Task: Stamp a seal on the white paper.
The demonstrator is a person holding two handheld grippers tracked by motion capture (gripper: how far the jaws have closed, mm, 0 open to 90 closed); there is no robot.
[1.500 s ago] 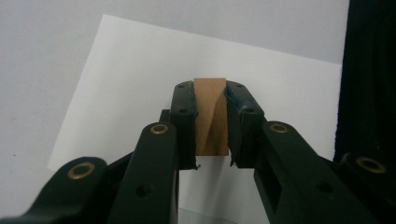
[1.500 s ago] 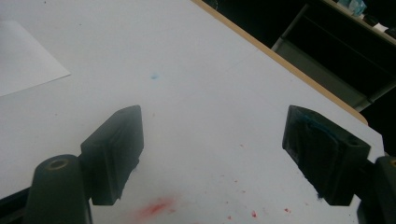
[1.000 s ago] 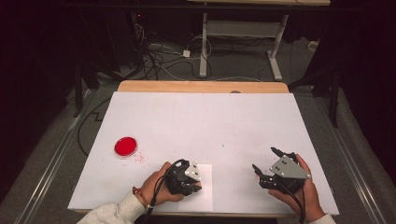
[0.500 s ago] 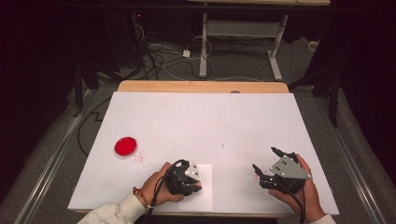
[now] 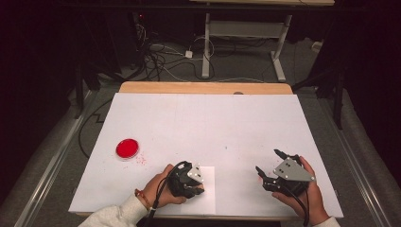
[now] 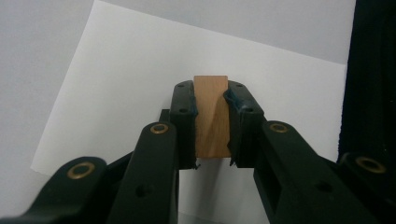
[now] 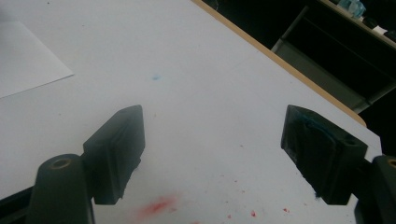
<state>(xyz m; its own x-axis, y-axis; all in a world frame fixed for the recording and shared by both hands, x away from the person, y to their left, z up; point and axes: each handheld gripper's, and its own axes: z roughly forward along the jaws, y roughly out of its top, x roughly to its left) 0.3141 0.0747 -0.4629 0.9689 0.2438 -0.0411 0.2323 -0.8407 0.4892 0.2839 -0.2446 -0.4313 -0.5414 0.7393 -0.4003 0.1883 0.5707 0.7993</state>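
My left claw (image 6: 211, 121) pinches a small wooden block (image 6: 211, 116) over the paper sheet (image 5: 206, 189) at the surface's near edge; I should press it down squarely. My right claw (image 5: 271, 165) rests spread. The red dish (image 5: 127, 148) sits near the left edge.

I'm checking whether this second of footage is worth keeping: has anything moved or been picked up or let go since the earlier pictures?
Nothing visibly changed. The left gripper is still shut on the wooden block over the paper sheet, the right gripper still hangs open above the table, and the red dish sits where it was.
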